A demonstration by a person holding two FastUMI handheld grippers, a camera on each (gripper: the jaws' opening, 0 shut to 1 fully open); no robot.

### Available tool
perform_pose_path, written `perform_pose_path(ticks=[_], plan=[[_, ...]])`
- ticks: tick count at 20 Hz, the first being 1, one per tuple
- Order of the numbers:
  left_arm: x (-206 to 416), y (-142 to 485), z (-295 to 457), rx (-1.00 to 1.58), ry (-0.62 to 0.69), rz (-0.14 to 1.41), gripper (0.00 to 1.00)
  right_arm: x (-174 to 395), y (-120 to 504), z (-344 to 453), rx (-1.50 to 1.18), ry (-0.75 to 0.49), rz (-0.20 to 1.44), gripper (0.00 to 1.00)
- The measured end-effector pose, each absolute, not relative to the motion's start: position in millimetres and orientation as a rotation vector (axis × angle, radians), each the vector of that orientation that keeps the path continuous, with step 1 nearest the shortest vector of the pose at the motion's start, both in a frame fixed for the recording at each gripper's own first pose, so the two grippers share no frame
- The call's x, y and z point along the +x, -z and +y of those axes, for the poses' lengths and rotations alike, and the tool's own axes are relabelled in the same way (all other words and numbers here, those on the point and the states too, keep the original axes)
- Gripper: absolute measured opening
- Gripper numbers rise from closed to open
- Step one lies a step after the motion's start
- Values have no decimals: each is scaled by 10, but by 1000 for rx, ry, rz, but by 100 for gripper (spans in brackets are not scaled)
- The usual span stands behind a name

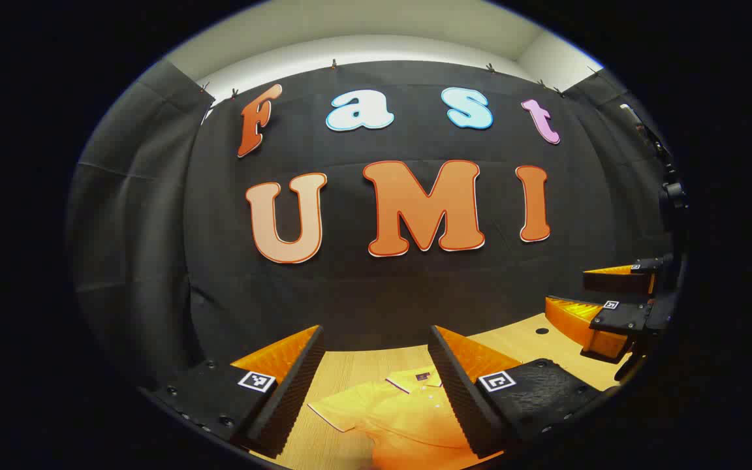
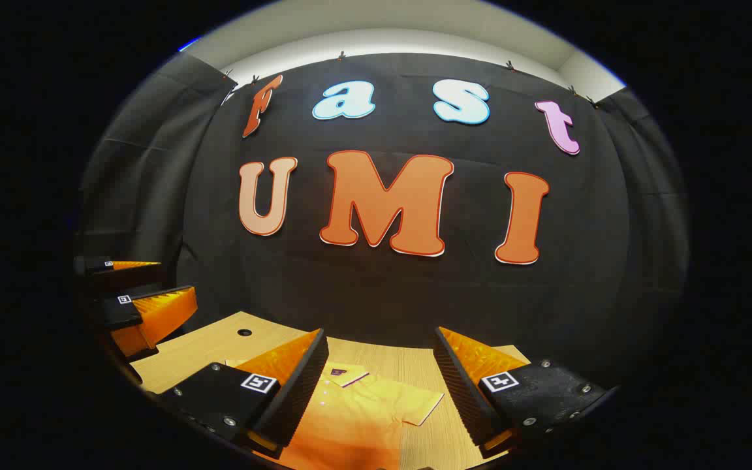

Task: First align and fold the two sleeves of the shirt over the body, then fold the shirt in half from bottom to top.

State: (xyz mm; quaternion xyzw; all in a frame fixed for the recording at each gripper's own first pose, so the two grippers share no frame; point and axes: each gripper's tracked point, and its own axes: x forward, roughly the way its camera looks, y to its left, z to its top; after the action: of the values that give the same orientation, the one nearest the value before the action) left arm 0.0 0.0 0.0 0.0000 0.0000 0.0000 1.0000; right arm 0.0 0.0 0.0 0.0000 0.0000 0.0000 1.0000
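A yellow-orange polo shirt [image 1: 402, 418] lies flat on the wooden table [image 1: 519, 343], collar toward the far wall, one short sleeve [image 1: 333, 412] spread out to its left. My left gripper [image 1: 376, 372] hangs above the shirt, open, nothing between its fingers. In the right gripper view the same shirt [image 2: 356, 418] lies below, its other sleeve [image 2: 423, 405] spread to the right. My right gripper [image 2: 379, 375] hovers over it, open and empty. Each view also catches the other gripper off to the side, the right gripper [image 1: 611, 307] and the left gripper [image 2: 138, 294], fingers apart.
The wooden table [image 2: 213, 346] runs to the black cloth wall close behind the shirt's collar. A small dark hole [image 1: 542, 331] sits in the tabletop right of the shirt, seen again as a hole [image 2: 244, 332] in the right gripper view.
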Motion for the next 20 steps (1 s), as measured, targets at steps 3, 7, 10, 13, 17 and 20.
perform_pose_path(ticks=[3, 7, 10, 13, 17, 20], plan=[[-23, -16, 29, 4, -15, -5, 97, 42, 34, -31, 5, 0, 7, 98], [-59, -10, 16, 0, -21, -3, 97, 71, 39, -92, 7, 7, 12, 98], [-81, 0, 28, -4, -31, -3, 97, 83, 0, -102, 12, 2, 0, 98], [-77, 1, 24, -9, -41, -3, 97, 77, -22, -27, 1, -20, -14, 98], [-51, 23, -49, -12, -36, 6, 97, 116, 87, -16, 4, -32, 16, 98], [-95, 24, -70, -1, -37, 3, 97, 208, 210, -129, 11, -11, 60, 98]])
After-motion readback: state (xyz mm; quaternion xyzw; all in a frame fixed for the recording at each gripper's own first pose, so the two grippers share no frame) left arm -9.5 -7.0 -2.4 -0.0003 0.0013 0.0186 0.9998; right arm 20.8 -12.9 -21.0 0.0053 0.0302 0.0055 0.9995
